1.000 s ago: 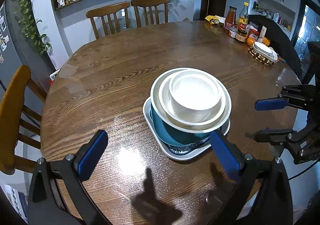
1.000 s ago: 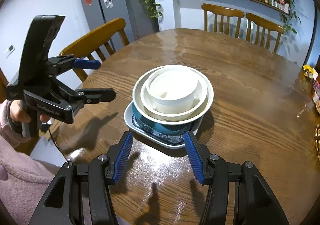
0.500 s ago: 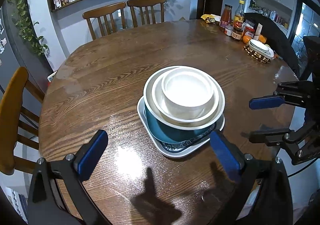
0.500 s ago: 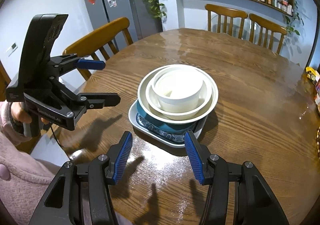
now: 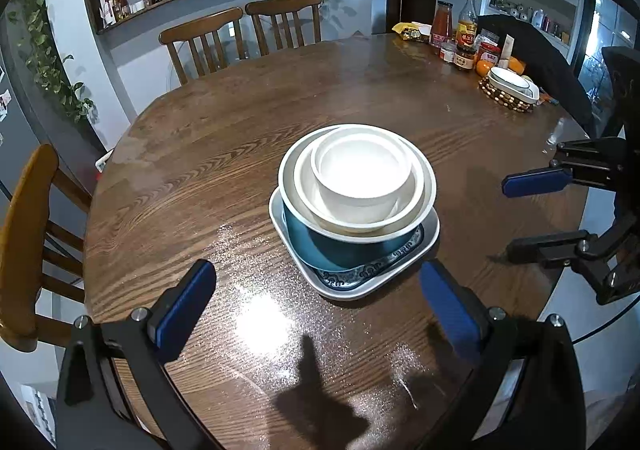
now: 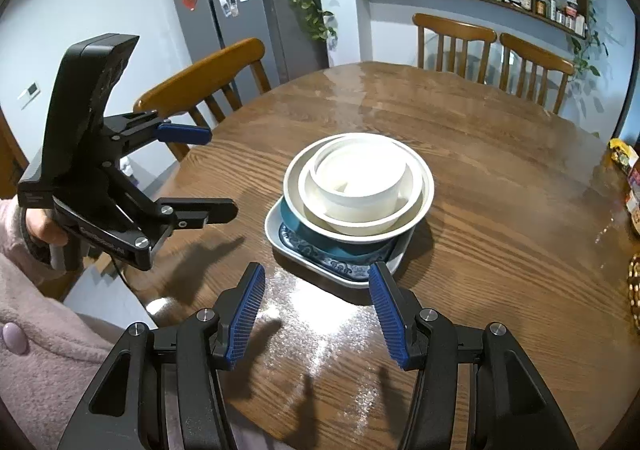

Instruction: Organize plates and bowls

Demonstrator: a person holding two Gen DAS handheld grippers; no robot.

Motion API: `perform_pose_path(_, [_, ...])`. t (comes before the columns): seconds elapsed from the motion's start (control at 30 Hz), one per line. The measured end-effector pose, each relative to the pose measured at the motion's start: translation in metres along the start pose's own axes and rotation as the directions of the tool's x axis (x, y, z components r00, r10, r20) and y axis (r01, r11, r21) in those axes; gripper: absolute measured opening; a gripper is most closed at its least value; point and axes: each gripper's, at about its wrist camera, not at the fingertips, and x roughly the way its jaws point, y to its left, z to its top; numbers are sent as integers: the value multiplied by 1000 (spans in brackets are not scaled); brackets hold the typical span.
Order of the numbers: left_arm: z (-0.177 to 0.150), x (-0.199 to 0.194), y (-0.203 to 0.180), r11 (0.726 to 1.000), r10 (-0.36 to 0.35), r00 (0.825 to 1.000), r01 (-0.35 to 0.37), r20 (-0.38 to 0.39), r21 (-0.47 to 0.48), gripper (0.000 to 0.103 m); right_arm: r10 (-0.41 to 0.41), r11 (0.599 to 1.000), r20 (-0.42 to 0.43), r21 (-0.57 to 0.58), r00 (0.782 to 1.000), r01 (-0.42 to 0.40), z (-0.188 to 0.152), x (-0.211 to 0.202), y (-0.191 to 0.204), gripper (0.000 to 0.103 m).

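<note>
A stack of dishes stands mid-table: a white square plate [image 5: 430, 234] [image 6: 276, 236] at the bottom, a blue patterned plate [image 5: 372, 274] and a teal bowl [image 5: 308, 238] on it, then nested white bowls [image 5: 362, 170] [image 6: 360, 176] on top. My left gripper [image 5: 316, 270] [image 6: 220, 172] hovers just in front of the stack, jaws wide open with nothing between them. My right gripper [image 6: 316, 272] [image 5: 510, 218] is also open and holds nothing, its tips close to the plate's near edge.
The round wooden table [image 5: 224, 154] has chairs [image 5: 204, 38] [image 6: 204, 74] around it. Bottles and jars [image 5: 460, 38], oranges and a white dish on a beaded trivet [image 5: 508, 90] sit at its far right edge. A pink-sleeved arm [image 6: 48, 330] holds the left gripper.
</note>
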Motion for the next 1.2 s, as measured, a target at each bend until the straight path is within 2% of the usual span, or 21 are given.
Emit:
perform_pose_path(0.43, [12, -29, -4, 998, -1, 999, -2, 47, 61, 102, -20, 998, 47, -52, 999, 22, 6, -36, 7, 55])
perform_pose_path(1.2, [14, -23, 4, 1000, -13, 1000, 12, 22, 12, 102, -19, 999, 42, -33, 999, 21, 8, -29, 2, 55])
